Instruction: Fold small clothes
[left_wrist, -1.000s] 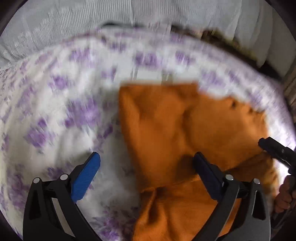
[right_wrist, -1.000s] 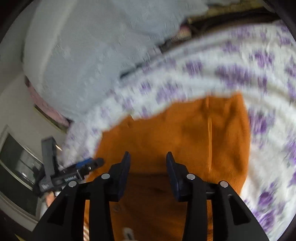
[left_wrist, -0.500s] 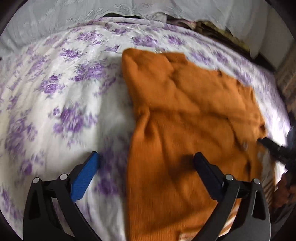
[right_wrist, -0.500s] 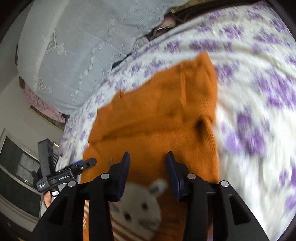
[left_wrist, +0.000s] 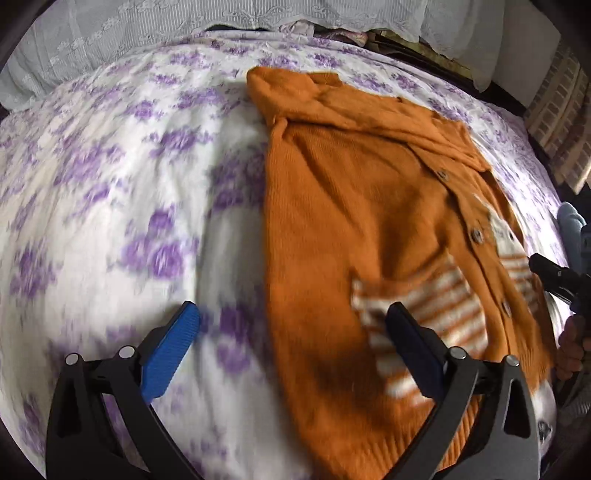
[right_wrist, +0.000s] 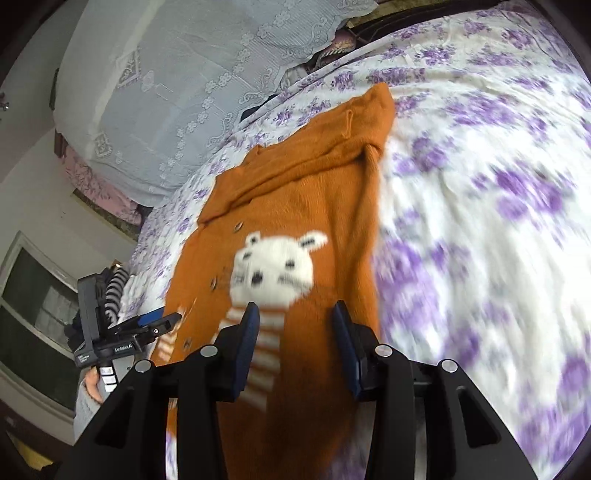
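An orange cardigan (left_wrist: 332, 229) lies on the flowered bedspread (left_wrist: 110, 184) — hem cut off below. Left gripper (left_wrist: 291, 343) gapes wide; right gripper (right_wrist: 295, 328) narrower, both empty.

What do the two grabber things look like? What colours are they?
The left gripper has black skeleton-like arms with triangular cut-outs, silver round bolts and ribbed pads: one bright blue, one dark navy. The right gripper is the same black frame with silver bolts and two dark navy pads. Seen from the right camera, the left one carries small white lettering, unreadable here.
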